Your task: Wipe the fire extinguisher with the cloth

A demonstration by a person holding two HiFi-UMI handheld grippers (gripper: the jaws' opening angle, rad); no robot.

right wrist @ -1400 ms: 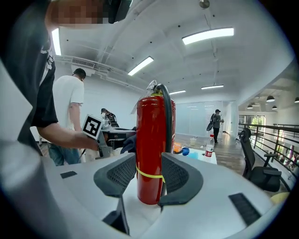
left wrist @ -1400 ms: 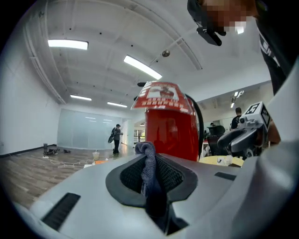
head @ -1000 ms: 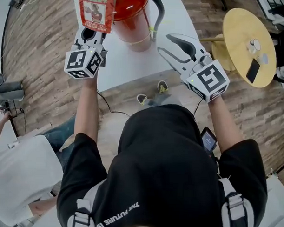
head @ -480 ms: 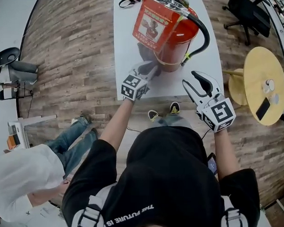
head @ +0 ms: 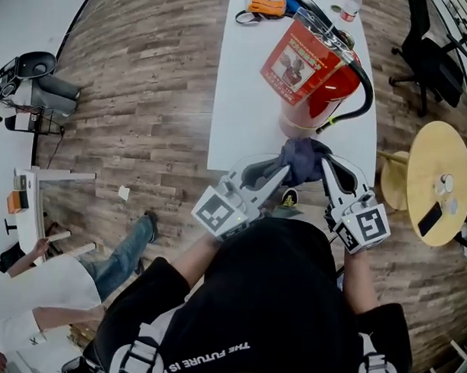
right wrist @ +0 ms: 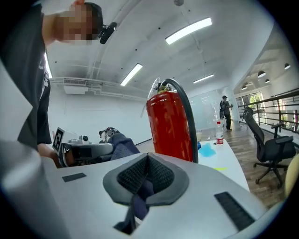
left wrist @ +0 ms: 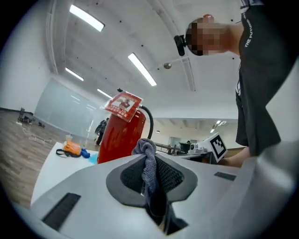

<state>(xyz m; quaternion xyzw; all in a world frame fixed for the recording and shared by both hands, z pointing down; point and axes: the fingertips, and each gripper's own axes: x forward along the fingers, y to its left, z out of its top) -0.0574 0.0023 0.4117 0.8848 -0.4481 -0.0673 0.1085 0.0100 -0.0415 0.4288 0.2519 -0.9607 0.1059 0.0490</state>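
Note:
The red fire extinguisher stands upright on the white table, with a labelled tag near its top. A dark blue-grey cloth hangs bunched at the table's near edge, just in front of the extinguisher's base. My left gripper is shut on its left side, and the left gripper view shows the cloth pinched between the pads. My right gripper has just been closing and is now shut on a strip of the cloth. The extinguisher rises close ahead of it.
An orange strap bundle and a bottle lie at the table's far end. To the right stand a round wooden stool and an office chair. A seated person is at lower left.
My left gripper carried the cloth from beside the extinguisher over to the right gripper at the table's near edge. The right jaws, open before, closed on the cloth.

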